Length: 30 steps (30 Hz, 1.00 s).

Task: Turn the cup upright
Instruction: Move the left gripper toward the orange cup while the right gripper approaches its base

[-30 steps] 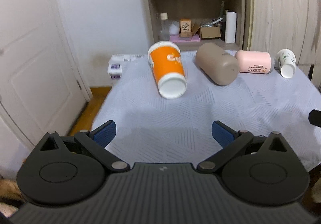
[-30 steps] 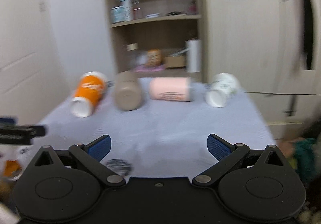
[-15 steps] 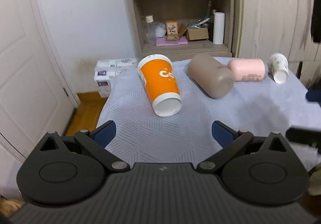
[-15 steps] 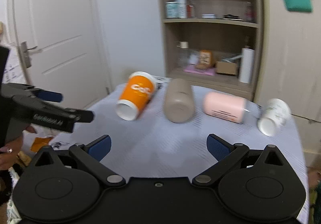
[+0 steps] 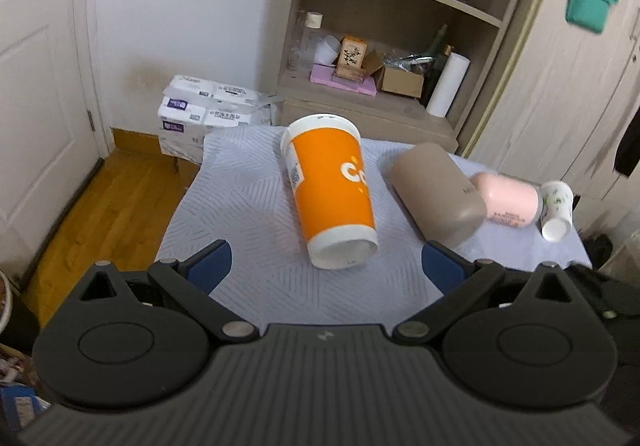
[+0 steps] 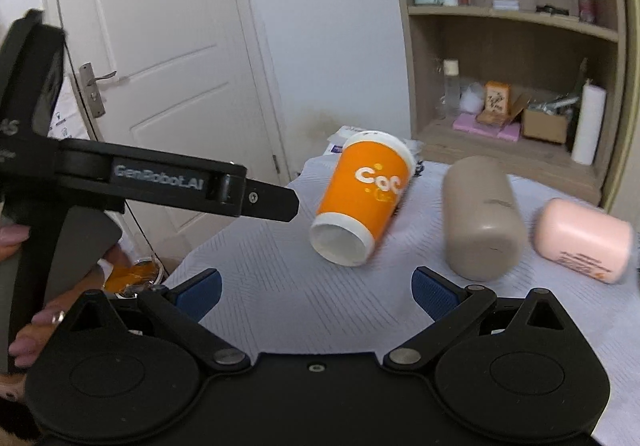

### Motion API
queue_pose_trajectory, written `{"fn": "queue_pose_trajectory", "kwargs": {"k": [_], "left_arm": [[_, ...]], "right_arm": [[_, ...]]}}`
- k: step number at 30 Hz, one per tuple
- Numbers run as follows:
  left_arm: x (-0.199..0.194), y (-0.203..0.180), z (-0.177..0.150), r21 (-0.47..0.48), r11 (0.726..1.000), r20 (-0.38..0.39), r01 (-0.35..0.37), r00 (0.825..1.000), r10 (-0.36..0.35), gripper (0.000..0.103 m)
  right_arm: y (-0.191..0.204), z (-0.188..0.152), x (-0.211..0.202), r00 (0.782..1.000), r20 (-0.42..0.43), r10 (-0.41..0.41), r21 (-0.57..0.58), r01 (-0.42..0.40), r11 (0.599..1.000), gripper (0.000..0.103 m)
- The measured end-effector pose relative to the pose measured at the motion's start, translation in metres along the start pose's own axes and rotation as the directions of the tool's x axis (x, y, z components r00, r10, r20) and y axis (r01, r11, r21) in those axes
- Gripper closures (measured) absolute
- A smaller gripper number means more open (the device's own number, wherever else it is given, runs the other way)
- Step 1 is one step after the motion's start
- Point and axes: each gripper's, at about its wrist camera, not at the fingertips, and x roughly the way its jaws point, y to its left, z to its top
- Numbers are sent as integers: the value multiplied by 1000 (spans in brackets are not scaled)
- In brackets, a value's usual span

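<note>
An orange and white paper cup (image 5: 332, 194) lies on its side on the light patterned tablecloth (image 5: 240, 206), its base towards me. It also shows in the right wrist view (image 6: 364, 202). My left gripper (image 5: 326, 266) is open and empty, just short of the cup's base. My right gripper (image 6: 316, 288) is open and empty, lower and short of the cup. The left gripper's body (image 6: 160, 182) shows at the left of the right wrist view.
A taupe cup (image 5: 438, 192), a pink cup (image 5: 510, 198) and a small white floral cup (image 5: 556, 206) lie on their sides to the right. A shelf unit (image 5: 380, 46) stands behind the table. A door (image 6: 160, 66) and wooden floor (image 5: 92, 214) are at the left.
Both grippers have moved closer to the orange cup and turned left. The orange cup now fills more of both views. No cup has moved.
</note>
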Motion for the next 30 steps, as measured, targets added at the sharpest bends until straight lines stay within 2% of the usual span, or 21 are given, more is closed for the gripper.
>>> {"fn": "queue_pose_trajectory", "kwargs": {"k": [6,9,15,20,25,30], "left_arm": [[21,20,-2,-48,998,8,31,1000,-30,1],[29,30,1,-96,992,17,81,997,-80,1],[45,41,10,-156,983,18,100,995,-99,2],[58,53,13,-191,977,-6,90,996,-93,2],[70,54,12,-214,967,-28,139,989,-148,3],[76,58,12,-237,960,-20,146,988,-155,3]], "right_arm": [[-8,9,36,999,-41,16,55,-14,998,6],[-9,12,49,999,-43,-10,30,11,999,8],[-14,24,77,996,-27,-84,45,85,995,8],[-18,30,97,995,-52,-85,67,88,994,8],[-20,29,108,993,-84,-86,92,94,991,8],[-25,32,113,994,-84,-65,102,74,992,11]]}}
